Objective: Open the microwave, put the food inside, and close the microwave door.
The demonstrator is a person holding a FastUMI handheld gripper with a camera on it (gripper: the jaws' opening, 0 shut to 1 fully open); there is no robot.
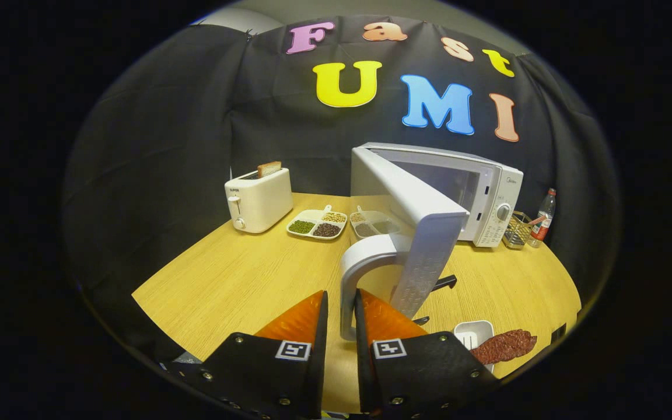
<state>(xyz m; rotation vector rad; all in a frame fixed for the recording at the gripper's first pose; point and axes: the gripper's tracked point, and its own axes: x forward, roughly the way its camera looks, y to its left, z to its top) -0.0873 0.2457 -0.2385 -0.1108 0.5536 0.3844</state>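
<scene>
The white microwave point(487, 192) stands at the back right of the wooden table point(237, 280). Its door point(423, 227) is swung wide open toward me, edge-on. The door's curved white handle point(354, 274) reaches down between my fingers. My gripper point(341, 306) has both fingers pressed against the handle's lower end. A reddish-brown piece of food point(505, 345) lies on a small white dish point(476, 335), just right of my right finger, near the table's front edge.
A white toaster point(257, 199) with a slice of bread stands at the back left. Two divided trays of beans and grains point(317, 223) point(374, 223) lie between toaster and microwave. A wire rack point(517, 230) and a bottle point(543, 217) stand right of the microwave.
</scene>
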